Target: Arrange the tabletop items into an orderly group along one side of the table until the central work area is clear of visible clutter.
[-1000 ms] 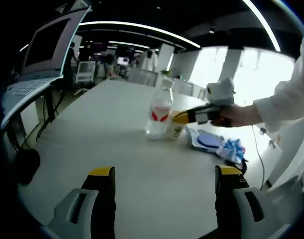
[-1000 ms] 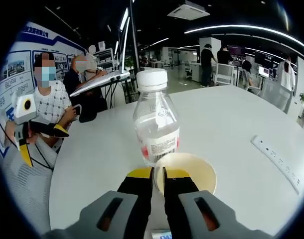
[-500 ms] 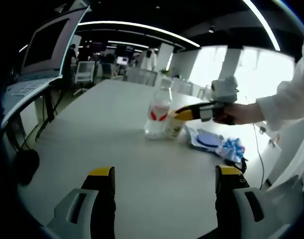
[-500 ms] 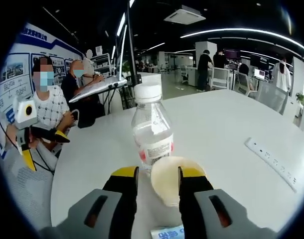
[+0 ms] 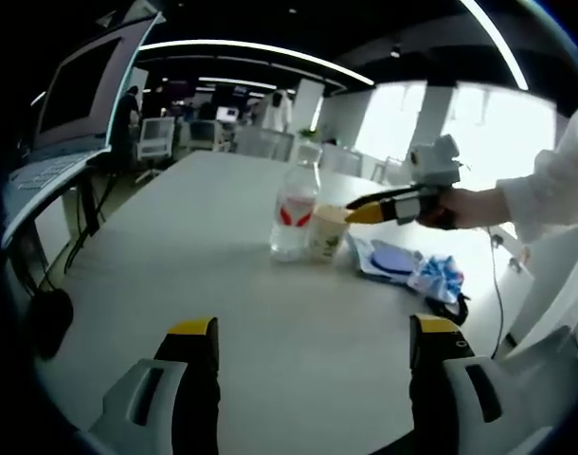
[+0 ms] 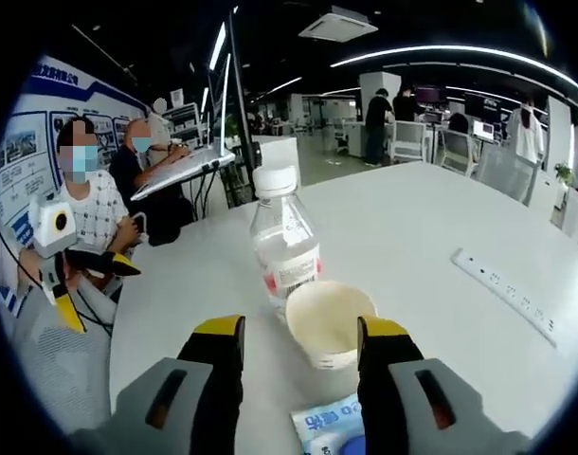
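Right gripper (image 6: pixel 300 334) jaws apart, nothing between them; the cup (image 6: pixel 328 321) stands just ahead of the gap, not touched. In the left gripper view the right gripper (image 5: pixel 370 210) comes in from the right, held by a hand (image 5: pixel 460 206) in a white sleeve (image 5: pixel 545 194), its yellow tips beside the cup (image 5: pixel 326 233) rim. Left gripper (image 5: pixel 310 338) jaws wide apart over bare table (image 5: pixel 194 256), empty; in the right gripper view the left gripper (image 6: pixel 73 265) shows at far left. Cup is open-topped and pale inside; contents hard to make out, looks empty. Bottle (image 6: pixel 284 246), clear with white cap and red label, stands upright touching or just beside the cup on its far side; bottle (image 5: pixel 291 210) liquid level cannot be told. Blue packet (image 6: pixel 334 428) is cut off at the bottom between the right jaws; in the left gripper view the packet (image 5: pixel 391 259) lies near the table's right edge next to a crumpled blue-white wrapper (image 5: pixel 438 278), blurred. A power strip (image 6: pixel 503 296) lies well apart toward the far right edge. A laptop (image 5: pixel 66 109) sits on a stand beyond the left edge, partly cropped.
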The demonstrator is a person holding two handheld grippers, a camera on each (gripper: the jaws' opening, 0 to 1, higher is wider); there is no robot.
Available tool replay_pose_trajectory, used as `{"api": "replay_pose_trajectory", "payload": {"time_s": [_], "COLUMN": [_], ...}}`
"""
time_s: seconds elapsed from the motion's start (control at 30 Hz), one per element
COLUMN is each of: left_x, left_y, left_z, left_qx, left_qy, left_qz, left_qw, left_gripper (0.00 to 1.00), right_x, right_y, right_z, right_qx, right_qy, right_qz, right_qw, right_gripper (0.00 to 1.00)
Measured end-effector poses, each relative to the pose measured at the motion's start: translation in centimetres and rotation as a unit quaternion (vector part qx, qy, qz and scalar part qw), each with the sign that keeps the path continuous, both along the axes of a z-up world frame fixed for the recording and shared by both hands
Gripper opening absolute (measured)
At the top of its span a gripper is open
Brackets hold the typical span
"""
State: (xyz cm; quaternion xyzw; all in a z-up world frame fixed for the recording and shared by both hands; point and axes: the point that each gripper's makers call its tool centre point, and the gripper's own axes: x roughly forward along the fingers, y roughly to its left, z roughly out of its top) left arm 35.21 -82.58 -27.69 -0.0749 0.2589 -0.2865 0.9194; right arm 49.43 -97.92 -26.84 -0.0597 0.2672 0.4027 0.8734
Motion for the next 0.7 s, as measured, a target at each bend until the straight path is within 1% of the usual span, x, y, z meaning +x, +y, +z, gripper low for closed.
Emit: {"api": "replay_pose_trajectory", "payload": {"time_s": [0.13, 0.47, 0.57, 0.7], "left_x": [-0.1, -0.3, -0.5, -0.8], "left_y": [-0.4, -1.0, -1.1, -1.3], "left_z": [-0.1, -0.3, -0.5, -0.6], "left_qx": [0.005, 0.015, 0.018, 0.023], "left_qy": [0.001, 0.004, 0.007, 0.007], "left_qz": [-0.006, -0.021, -0.025, -0.032], "left_qw": [1.0000, 0.9997, 0.9995, 0.9992], "left_gripper": [0.79, 0.78, 0.78, 0.78], "right_x": [-0.3, -2.4, -3.0, -4.1], "right_y": [-0.8, -3.3, -3.8, -5.3], "right_z": [0.6, 2.0, 2.2, 2.2], "right_qx": [0.003, 0.008, 0.008, 0.007], "right_qy": [-0.002, -0.007, -0.008, -0.008], "right_qz": [-0.005, -0.024, -0.030, -0.044], "right_qw": [1.0000, 0.9997, 0.9995, 0.9990], "right_gripper": [0.46, 0.46, 0.46, 0.46]}}
